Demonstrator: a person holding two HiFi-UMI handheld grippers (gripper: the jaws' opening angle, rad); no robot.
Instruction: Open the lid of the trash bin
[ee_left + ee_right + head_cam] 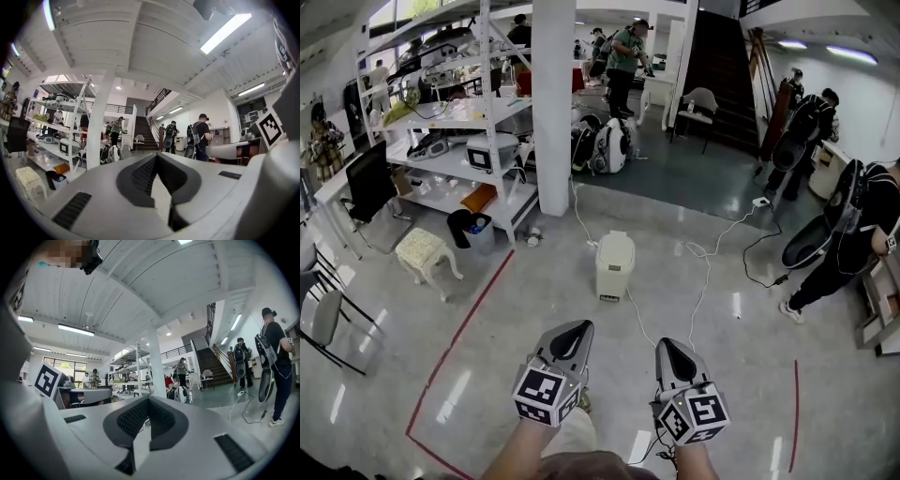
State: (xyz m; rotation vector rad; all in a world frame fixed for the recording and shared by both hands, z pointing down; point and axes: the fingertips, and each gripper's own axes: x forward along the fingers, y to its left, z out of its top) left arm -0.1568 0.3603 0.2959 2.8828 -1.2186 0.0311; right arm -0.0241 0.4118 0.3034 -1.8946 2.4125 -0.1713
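Note:
The trash bin (615, 265) is a cream, box-shaped bin with its lid down. It stands on the grey floor in the head view, a little way ahead of me and just past the white pillar (553, 103). Both grippers are held low in front of me, well short of the bin and pointing toward it. The left gripper (572, 334) (157, 157) has its jaws together and holds nothing. The right gripper (672, 350) (148, 400) is likewise shut and empty. In both gripper views the jaws hide the bin.
A white cable (703, 272) runs across the floor right of the bin. A red tape line (459, 328) crosses the left. A shelf rack (459, 122), a small black bin (473, 230), a cream stool (427, 253) and chairs (323, 314) stand left. People (848, 234) stand right.

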